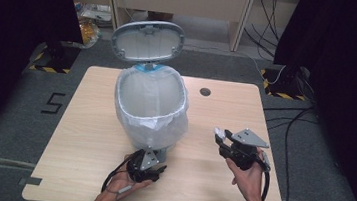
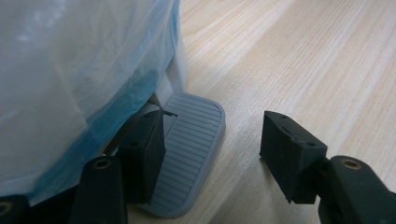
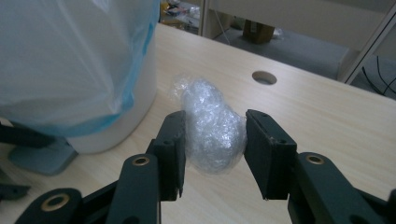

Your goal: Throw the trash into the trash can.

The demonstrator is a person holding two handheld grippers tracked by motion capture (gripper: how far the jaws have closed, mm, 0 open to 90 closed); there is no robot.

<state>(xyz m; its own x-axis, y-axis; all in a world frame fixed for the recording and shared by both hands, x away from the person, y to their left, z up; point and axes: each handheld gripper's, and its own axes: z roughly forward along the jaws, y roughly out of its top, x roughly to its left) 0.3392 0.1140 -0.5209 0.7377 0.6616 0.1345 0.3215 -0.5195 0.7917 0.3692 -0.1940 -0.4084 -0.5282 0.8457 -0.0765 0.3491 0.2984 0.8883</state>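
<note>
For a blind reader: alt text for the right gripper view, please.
The right gripper clamps a crumpled ball of clear plastic wrap between its black jaws above a wooden table. A bag-lined white bin stands at left.

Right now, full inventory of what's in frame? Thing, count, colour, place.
pedal bin: 1, white with a clear liner bag showing blue at the edges, mid-table
bin lid: 1, grey, swung up at the far side of the bin
foot pedal: 1, grey ribbed, at the bin's near base
plastic wad: 1, clear crumpled, between the right gripper's jaws
table: 1, light wood, round cable hole near its far edge
desk: 1, pale, beyond the table
cables: several, black, floor at right
left gripper: 1, black, one jaw resting on the pedal, nothing clamped
right gripper: 1, black, shut on the wad, above the table's right side
hands: 2, near edge of the table
</note>
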